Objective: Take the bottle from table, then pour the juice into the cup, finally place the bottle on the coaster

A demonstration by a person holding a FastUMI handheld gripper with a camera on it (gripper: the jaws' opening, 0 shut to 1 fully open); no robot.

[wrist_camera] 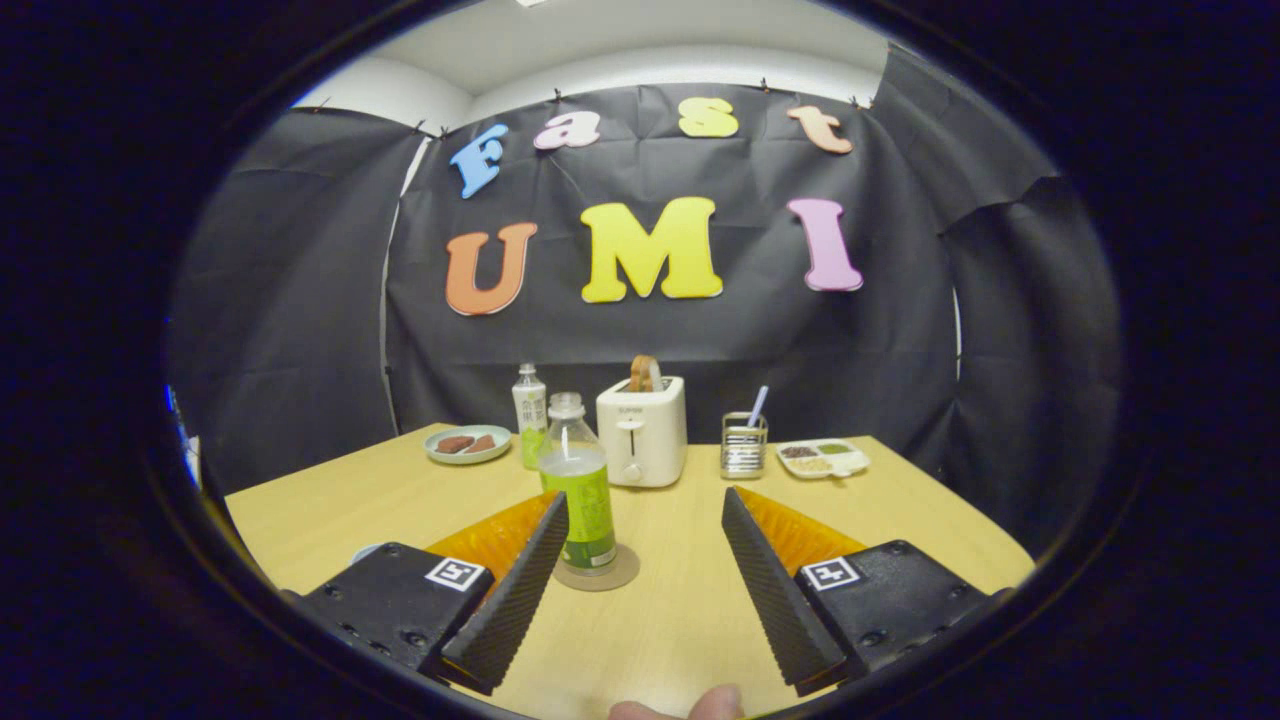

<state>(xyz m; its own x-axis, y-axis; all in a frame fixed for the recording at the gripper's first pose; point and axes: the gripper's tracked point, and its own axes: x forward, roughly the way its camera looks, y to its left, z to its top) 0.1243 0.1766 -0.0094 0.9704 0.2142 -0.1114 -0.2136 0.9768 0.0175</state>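
Gripper (645,505) jaws spread wide, nothing between them, over the wooden table (330,500). Bottle (578,480) with green label stands upright on the round coaster (600,575), at 11 o'clock just beside the left fingertip. Beyond at 12: white toaster (642,430) holding bread, second bottle (529,415) left of it, plate (467,444) at 10, metal holder (744,444) and snack tray (823,458) at 1. A fingertip (715,703) shows at 6.

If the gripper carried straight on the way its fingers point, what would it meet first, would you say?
Probably the white toaster beyond the open gripper. The bottle on its coaster stands beside one finger, so it might be brushed first; depth is unclear.
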